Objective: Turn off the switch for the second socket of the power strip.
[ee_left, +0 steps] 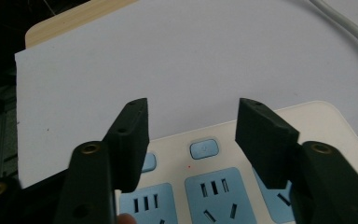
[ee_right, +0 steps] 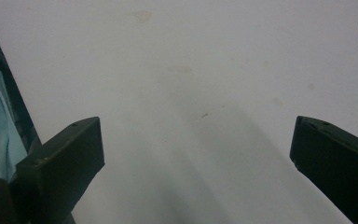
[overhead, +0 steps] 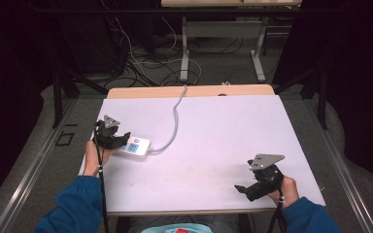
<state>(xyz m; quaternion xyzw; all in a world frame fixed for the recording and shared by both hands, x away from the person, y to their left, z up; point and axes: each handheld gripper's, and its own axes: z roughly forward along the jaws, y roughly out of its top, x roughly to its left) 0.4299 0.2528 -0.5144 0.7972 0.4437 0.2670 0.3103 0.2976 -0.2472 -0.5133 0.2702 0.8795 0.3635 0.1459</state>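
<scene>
Two hand-held grippers are seen: the right hand-held gripper (overhead: pixel 245 189) is held wide open over bare table (overhead: pixel 223 136); farther off, the left hand-held gripper (overhead: pixel 121 141), half open, is poised above the power strip (overhead: pixel 135 146), unclamped, at the table's left

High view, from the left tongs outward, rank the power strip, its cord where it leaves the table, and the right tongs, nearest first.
From the left tongs:
1. Power strip: right at the tongs, near the table's left edge.
2. Cord: runs from the strip to the far edge, middle of the table.
3. Right tongs: across the table, at the near right corner.
</scene>
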